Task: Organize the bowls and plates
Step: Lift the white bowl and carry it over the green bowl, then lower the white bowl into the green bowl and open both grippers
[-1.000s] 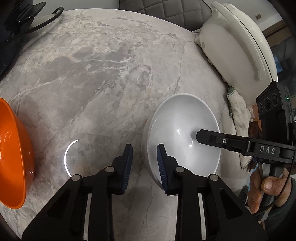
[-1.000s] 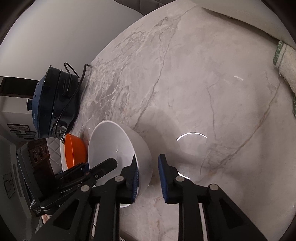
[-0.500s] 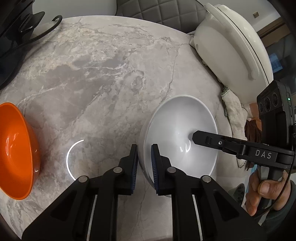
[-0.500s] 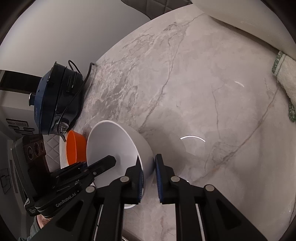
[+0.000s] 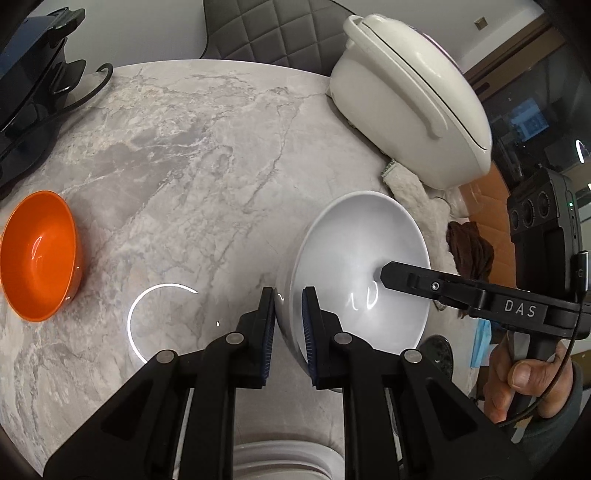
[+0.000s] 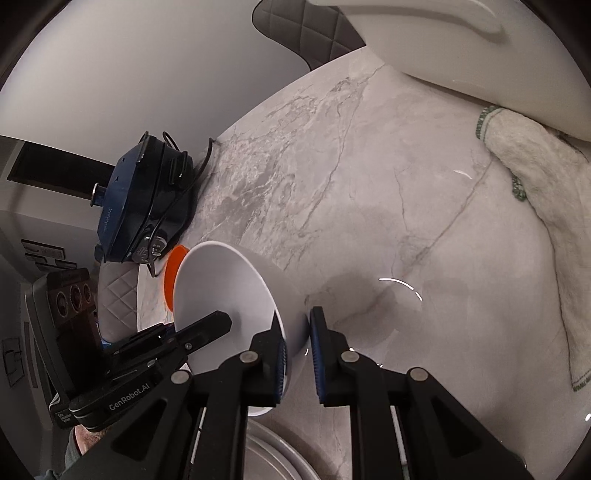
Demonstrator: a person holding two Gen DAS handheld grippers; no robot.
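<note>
Left gripper [image 5: 288,325]: closed on the rim of the white bowl, one blue pad outside the wall, the other inside.
Right gripper [image 6: 295,345]: also clamped on the white bowl's rim from the opposite side, one pad inside and one outside; in the left wrist view its finger reaches into the bowl's hollow.
White bowl [image 5: 360,273]: held between both grippers, tilted steeply so its opening faces sideways, over the marble table; whether its lower edge touches the top I cannot tell.
White plate [image 5: 284,459]: at the near edge of the table, below the grippers, only partly in view.
Marble table [image 5: 192,177]: grey-veined top, a ring-shaped light reflection just left of the left gripper.
Person's hand [image 5: 524,384]: wrapped around the right gripper's handle at the right of the left wrist view.
Orange bowl [image 5: 38,260]: resting on the table well to the left of the white bowl, tipped so its opening shows.
Towel [image 6: 543,206]: off-white with green trim, lying beside the white cooker and partly under it.
White cooker [image 5: 410,96]: lid shut, at the far right of the table.
Dark blue appliance [image 6: 144,199]: at the far left edge, a black cord trailing beside it.
Quilted chair [image 5: 266,35]: grey back behind the table.
</note>
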